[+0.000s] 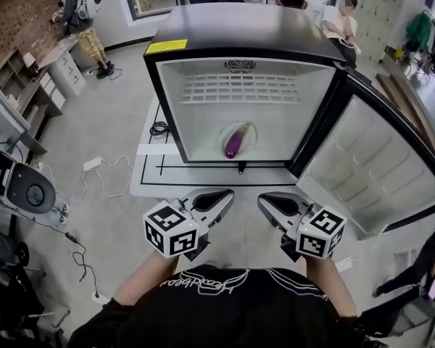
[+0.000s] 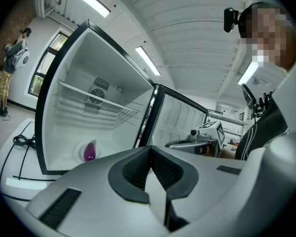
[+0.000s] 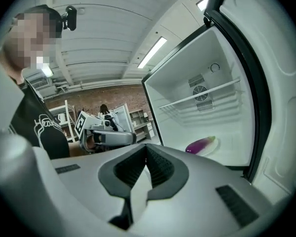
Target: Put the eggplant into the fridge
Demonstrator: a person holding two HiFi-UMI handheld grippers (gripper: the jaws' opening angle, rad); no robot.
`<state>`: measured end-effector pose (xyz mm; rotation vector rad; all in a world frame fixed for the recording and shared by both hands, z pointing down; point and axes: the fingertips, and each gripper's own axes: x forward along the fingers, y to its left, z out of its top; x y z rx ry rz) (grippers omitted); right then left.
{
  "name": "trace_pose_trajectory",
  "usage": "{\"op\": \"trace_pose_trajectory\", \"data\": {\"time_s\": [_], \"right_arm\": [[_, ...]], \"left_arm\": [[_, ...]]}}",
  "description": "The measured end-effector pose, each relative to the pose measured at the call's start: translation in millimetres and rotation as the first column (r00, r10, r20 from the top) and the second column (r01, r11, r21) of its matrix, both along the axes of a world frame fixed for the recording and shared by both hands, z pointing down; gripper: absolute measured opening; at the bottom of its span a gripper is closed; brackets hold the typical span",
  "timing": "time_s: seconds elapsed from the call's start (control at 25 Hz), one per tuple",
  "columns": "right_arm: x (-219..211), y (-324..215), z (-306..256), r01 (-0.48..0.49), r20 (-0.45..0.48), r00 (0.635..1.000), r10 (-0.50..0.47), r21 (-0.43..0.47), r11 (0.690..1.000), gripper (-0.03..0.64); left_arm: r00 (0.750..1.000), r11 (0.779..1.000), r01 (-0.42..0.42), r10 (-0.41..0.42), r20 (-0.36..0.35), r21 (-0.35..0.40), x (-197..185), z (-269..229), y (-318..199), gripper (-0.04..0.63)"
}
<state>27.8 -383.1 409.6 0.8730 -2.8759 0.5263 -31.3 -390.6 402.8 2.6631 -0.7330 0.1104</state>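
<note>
The purple eggplant [image 1: 233, 141] lies on a small white plate [image 1: 251, 131] on the floor of the open fridge [image 1: 239, 53]. It also shows in the left gripper view as the eggplant [image 2: 90, 152] and in the right gripper view as the eggplant [image 3: 201, 144]. Both grippers are held side by side in front of the fridge, away from it, close to the person's chest. My left gripper [image 1: 221, 194] is shut with nothing in it. My right gripper [image 1: 270, 198] is shut and empty too. Its closed jaws [image 3: 145, 149] point at the fridge opening.
The fridge door [image 1: 377, 165] hangs wide open to the right. A wire shelf [image 1: 239, 89] sits high inside the fridge. The fridge stands on a white table [image 1: 148, 180] with a black cable [image 1: 158, 128]. Several people stand behind; cables trail on the floor [image 1: 94, 187] at left.
</note>
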Motion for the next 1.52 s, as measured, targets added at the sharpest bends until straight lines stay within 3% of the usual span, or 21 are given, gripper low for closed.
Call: {"op": "trace_pose_trajectory", "data": {"time_s": [0.32, 0.68, 0.96, 1.2, 1.52], "right_arm": [[-24.5, 40.2, -1.0, 0.024, 0.000, 1.000, -0.024, 0.009, 1.000, 0.006], [-80.0, 112.4, -21.1, -0.012, 0.032, 0.999, 0.011, 0.024, 1.000, 0.006], [-120.0, 151.9, -15.8, -0.026, 0.019, 0.999, 0.025, 0.024, 0.999, 0.006], [-135.1, 174.4, -22.0, -0.064, 0.071, 0.995, 0.063, 0.010, 0.998, 0.006], [-141.5, 197.5, -25.5, -0.084, 0.072, 0.994, 0.083, 0.019, 0.996, 0.006]], "left_arm": [[0.999, 0.999, -0.045, 0.045, 0.016, 0.009, -13.3, -0.1, 31.1, 0.008], [0.992, 0.992, -0.125, 0.125, 0.007, 0.032, -57.8, -22.1, 104.6, 0.008], [0.992, 0.992, -0.128, 0.127, 0.005, 0.020, -97.9, -19.9, 143.6, 0.008], [0.988, 0.987, -0.156, 0.155, 0.012, 0.030, -111.8, -19.4, 173.1, 0.008], [0.986, 0.984, -0.168, 0.169, -0.012, 0.058, -118.6, -30.3, 192.6, 0.008]]}}
